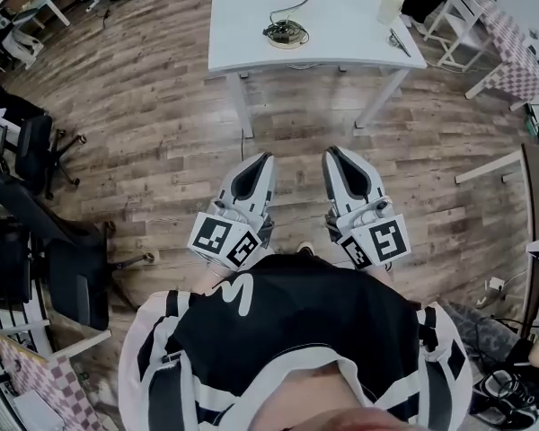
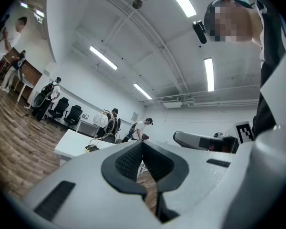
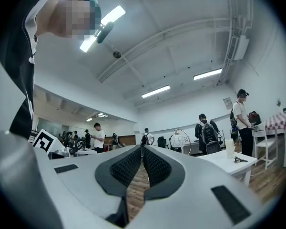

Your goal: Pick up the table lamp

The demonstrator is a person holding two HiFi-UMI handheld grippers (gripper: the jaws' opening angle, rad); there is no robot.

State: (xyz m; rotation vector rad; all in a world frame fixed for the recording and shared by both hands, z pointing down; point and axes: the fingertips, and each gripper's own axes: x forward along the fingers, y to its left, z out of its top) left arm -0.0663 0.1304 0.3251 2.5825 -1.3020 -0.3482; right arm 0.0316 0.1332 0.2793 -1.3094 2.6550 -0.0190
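One table lamp (image 1: 286, 32) stands on the white desk (image 1: 341, 34) up ahead, a round white globe shade on a thin curved stem rising from a small ringed base, well clear of both tongs. The left tongs (image 1: 268, 158) are shut tight, tips together with nothing in them, and the right tongs (image 1: 329, 153) are down to a thin slit, tips meeting, empty too, both held over the wood floor (image 1: 162, 133), short of the desk
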